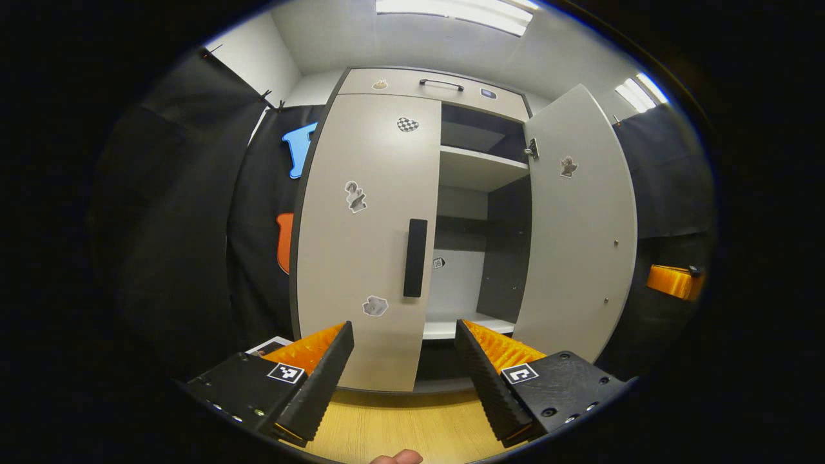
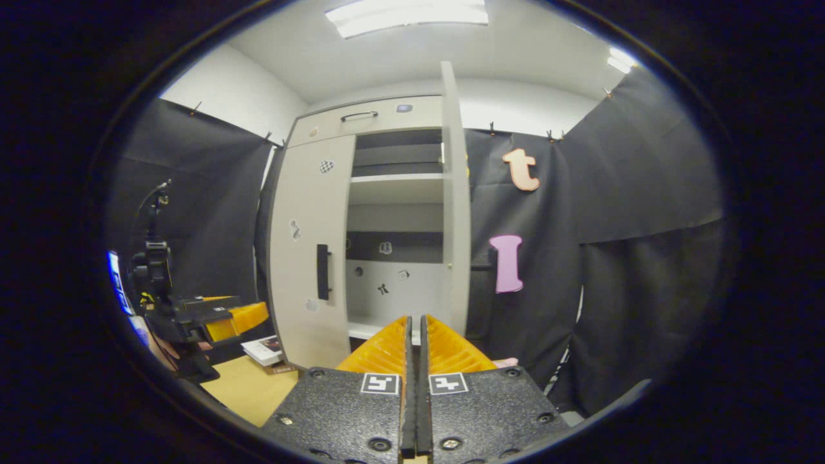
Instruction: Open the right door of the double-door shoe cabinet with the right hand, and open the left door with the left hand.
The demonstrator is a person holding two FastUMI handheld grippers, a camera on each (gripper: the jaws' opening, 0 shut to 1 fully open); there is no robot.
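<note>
Left gripper view: left gripper (image 1: 405,361) spread wide, empty, facing the closed left door (image 1: 364,238); right door (image 1: 580,225) swung open. Centre fingers on the black handle (image 1: 415,258), close, pull along the hinge arc.
Right gripper view: right gripper (image 2: 416,361) closed, empty, near the open door's edge.

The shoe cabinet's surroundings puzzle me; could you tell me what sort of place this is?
Probably a recording booth: black cloth wall around the shoe cabinet, ceiling light panels overhead, and camera equipment on a stand.
</note>
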